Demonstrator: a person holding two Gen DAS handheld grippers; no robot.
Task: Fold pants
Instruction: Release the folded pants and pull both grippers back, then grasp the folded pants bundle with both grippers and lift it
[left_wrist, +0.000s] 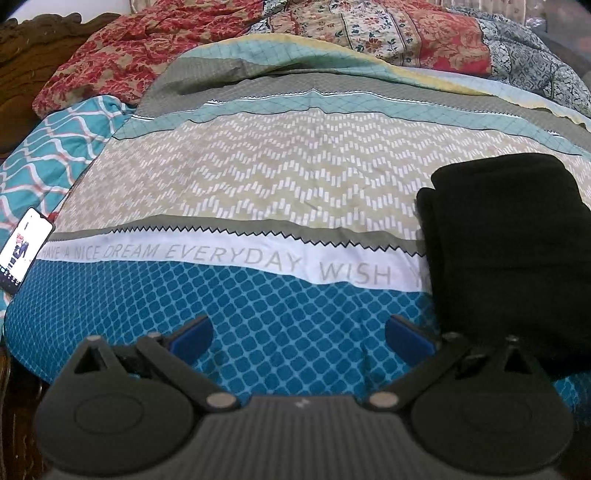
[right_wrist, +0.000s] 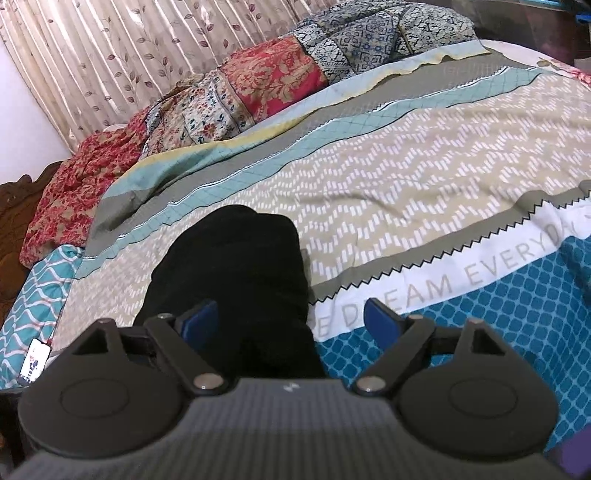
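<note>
The black pants (left_wrist: 506, 251) lie folded into a compact bundle on the patterned bedspread (left_wrist: 258, 177), at the right in the left wrist view. My left gripper (left_wrist: 298, 338) is open and empty, just left of the bundle above the blue part of the spread. In the right wrist view the pants (right_wrist: 236, 273) lie straight ahead. My right gripper (right_wrist: 291, 325) is open, its jaws wide apart, with the near end of the bundle between and under its blue pads (right_wrist: 201, 325). It holds nothing.
A lit phone (left_wrist: 22, 251) lies at the bed's left edge, also in the right wrist view (right_wrist: 35, 360). A floral quilt (left_wrist: 369, 33) is bunched along the far side. A carved wooden headboard (left_wrist: 22, 66) and a curtain (right_wrist: 110, 55) stand beyond.
</note>
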